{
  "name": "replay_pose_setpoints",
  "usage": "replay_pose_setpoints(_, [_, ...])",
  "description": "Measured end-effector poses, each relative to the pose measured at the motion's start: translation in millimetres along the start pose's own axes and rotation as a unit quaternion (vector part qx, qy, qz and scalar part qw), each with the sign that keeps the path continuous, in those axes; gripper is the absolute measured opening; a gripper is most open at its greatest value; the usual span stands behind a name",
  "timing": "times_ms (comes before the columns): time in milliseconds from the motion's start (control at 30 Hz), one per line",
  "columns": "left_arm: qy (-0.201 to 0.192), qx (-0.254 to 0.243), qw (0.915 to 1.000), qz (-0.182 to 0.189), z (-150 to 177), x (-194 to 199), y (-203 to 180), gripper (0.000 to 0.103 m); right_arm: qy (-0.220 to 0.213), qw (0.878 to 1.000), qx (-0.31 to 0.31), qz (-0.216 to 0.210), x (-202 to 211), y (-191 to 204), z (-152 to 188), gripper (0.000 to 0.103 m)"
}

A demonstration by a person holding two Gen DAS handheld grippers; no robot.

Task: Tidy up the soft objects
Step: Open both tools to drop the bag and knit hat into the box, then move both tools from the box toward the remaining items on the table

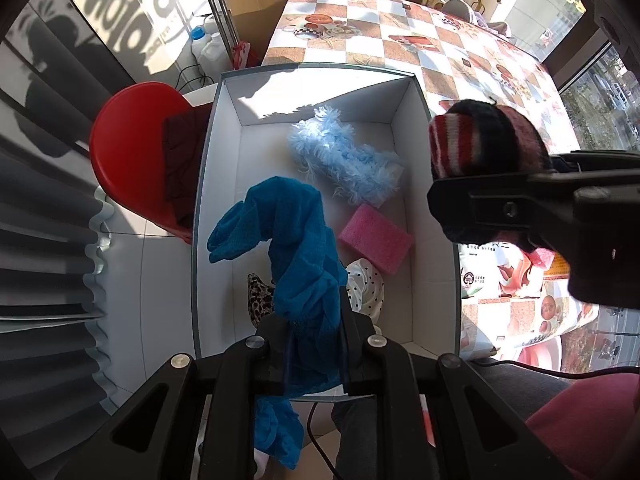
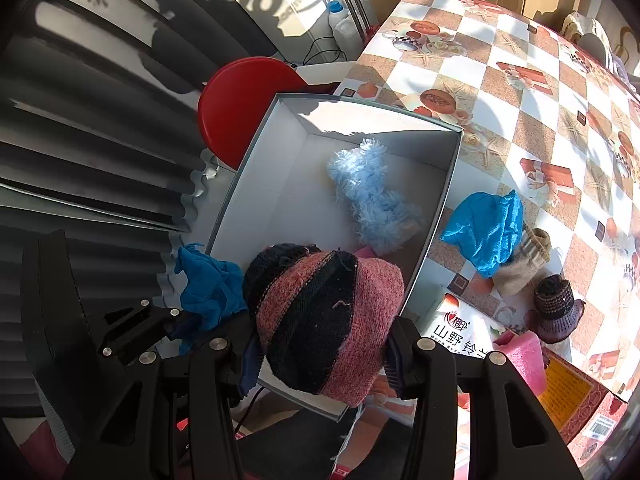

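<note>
A white box (image 1: 208, 184) with a grey rim stands open below me. In it lie a pale blue fluffy piece (image 1: 344, 160), a pink sponge (image 1: 376, 238), a white dotted cloth (image 1: 366, 288) and a leopard-print piece (image 1: 258, 298). My left gripper (image 1: 312, 312) points down over the box's near end, shut on a blue towel (image 1: 296, 240) that hangs into the box. My right gripper (image 2: 324, 340) is shut on a pink-and-black striped knitted hat (image 2: 328, 320), held over the box's near right rim (image 2: 436, 216). The hat (image 1: 480, 140) also shows in the left wrist view.
The box sits at the edge of a table with a checked cloth (image 2: 520, 92). On it lie a blue plastic cover (image 2: 488, 232), a beige sock (image 2: 524, 268), a dark knitted bootie (image 2: 558, 308), a second pink sponge (image 2: 524, 356) and a printed carton (image 2: 568, 392). A red stool (image 1: 132, 148) and grey curtain (image 1: 48, 240) stand left.
</note>
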State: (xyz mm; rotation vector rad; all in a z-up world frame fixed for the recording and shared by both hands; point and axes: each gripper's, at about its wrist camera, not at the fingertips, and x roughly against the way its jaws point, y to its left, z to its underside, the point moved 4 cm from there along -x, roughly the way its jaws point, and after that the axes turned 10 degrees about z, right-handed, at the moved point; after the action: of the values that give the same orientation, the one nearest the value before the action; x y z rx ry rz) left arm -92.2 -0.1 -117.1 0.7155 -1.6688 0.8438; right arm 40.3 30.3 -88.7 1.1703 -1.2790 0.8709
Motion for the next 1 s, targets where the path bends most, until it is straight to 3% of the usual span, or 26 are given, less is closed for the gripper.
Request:
replay_pose_setpoints(33, [-0.001, -0.002, 1.0, 0.0, -1, 0, 0, 0.025, 0.0, 1.0, -0.001, -0.001, 0, 0, 0, 0.052])
replay_pose_setpoints(133, [-0.004, -0.006, 1.0, -0.001, -2, 0, 0, 0.048, -0.002, 1.0, -0.005, -0.002, 0, -1, -2, 0.056])
replay_pose_setpoints(200, [-0.006, -0.006, 1.0, -0.003, -3, 0, 0, 0.074, -0.003, 1.0, -0.008, -0.004, 0, -3, -3, 0.057])
replay_pose_setpoints(233, [-0.01, -0.005, 0.9999, -0.005, -3, 1, 0, 0.081, -0.003, 1.0, -0.01, -0.005, 0, -4, -3, 0.068])
replay_pose_setpoints(300, [-0.022, 0.001, 0.9997, 0.002, -5, 3, 2, 0.087, -0.006, 1.0, -0.015, -0.007, 1, -6, -4, 0.084])
replay_pose_setpoints(367, [-0.023, 0.01, 0.9997, 0.008, -7, 3, 5, 0.089, -0.01, 1.0, -0.022, -0.012, 3, -9, -5, 0.085])
replay_pose_setpoints(433, [-0.025, 0.025, 0.9993, 0.013, -9, 2, 11, 0.096, -0.01, 0.999, -0.03, 0.006, 2, -14, -6, 0.103])
replay_pose_setpoints(467, [-0.021, 0.03, 0.9992, 0.012, -10, 1, 13, 0.103, -0.01, 0.999, -0.035, 0.012, 2, -17, -7, 0.103])
replay_pose_setpoints(600, [-0.016, 0.038, 0.9986, 0.032, -8, -9, 15, 0.103, -0.009, 0.998, -0.065, 0.009, 5, -32, -8, 0.103])
replay_pose_setpoints(733, [0.001, 0.009, 0.9987, 0.051, -2, -27, 2, 0.103, -0.005, 0.997, -0.072, 0.031, 13, -44, -6, 0.103])
replay_pose_setpoints(867, [0.037, -0.029, 0.9985, 0.028, 9, -59, -4, 0.103, -0.004, 0.995, -0.092, 0.036, 33, -65, -5, 0.103])
replay_pose_setpoints(1000, [0.072, -0.038, 0.9963, 0.028, 21, -82, 1, 0.103, 0.002, 0.993, -0.114, 0.037, 58, -97, 0, 0.103])
